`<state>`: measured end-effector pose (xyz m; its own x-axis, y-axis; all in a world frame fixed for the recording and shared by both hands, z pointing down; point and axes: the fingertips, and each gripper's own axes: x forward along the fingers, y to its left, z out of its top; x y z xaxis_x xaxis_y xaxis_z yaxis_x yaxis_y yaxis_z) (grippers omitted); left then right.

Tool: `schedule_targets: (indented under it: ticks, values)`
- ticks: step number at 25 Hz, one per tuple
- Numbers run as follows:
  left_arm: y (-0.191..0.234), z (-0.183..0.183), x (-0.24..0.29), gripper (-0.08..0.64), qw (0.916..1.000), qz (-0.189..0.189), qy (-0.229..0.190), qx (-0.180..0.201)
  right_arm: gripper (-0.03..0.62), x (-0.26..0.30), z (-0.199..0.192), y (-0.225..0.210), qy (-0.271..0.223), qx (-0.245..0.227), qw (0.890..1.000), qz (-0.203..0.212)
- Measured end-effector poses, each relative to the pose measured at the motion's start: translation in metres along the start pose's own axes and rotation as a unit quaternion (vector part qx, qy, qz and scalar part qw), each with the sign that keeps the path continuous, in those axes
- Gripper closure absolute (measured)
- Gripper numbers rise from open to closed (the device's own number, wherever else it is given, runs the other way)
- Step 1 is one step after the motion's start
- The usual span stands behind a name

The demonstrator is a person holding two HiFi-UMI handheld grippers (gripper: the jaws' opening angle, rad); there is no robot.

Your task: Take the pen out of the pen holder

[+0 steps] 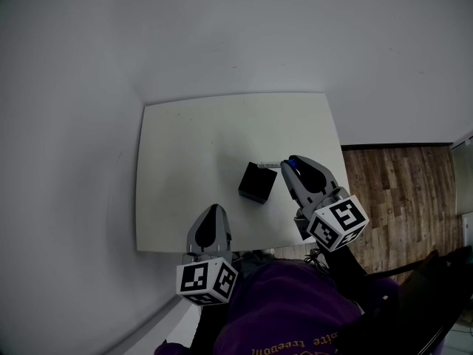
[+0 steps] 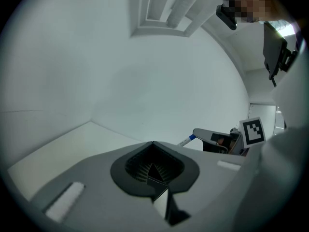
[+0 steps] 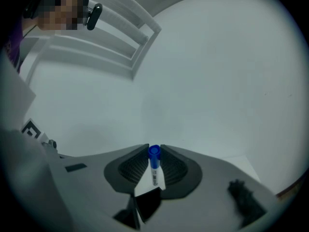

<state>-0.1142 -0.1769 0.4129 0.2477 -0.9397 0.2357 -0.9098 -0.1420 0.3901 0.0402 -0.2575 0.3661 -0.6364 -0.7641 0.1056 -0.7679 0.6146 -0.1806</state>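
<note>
A black square pen holder (image 1: pixel 257 183) stands near the middle of the white table (image 1: pixel 192 139). Just to its right, my right gripper (image 1: pixel 290 163) is shut on a white pen with a blue cap (image 1: pixel 272 163), which lies level above the holder's far right corner and outside it. The right gripper view shows the pen (image 3: pixel 154 164) clamped between the dark pads (image 3: pixel 135 167), blue cap forward. My left gripper (image 1: pixel 215 214) hovers near the table's front edge, left of the holder, shut with nothing in it. In the left gripper view my left gripper (image 2: pixel 153 146) points at the wall; the pen (image 2: pixel 186 140) and right gripper (image 2: pixel 215 138) show at right.
Wooden floor (image 1: pixel 399 191) lies past the table's right edge. A plain white wall (image 1: pixel 236 35) rises behind the table. The person's purple sleeve and torso (image 1: pixel 288 309) fill the bottom of the head view. Bare tabletop spreads left of and behind the holder.
</note>
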Motion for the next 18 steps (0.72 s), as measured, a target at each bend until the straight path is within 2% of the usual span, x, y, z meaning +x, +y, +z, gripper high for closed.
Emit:
schedule_targets:
  ticks: [18]
  values:
    - [-0.002,0.0037,0.0004,0.554,1.0,-0.001,0.003,0.003,0.512,0.0012,0.0024,-0.0005,0.0,-0.002,1.0,0.001]
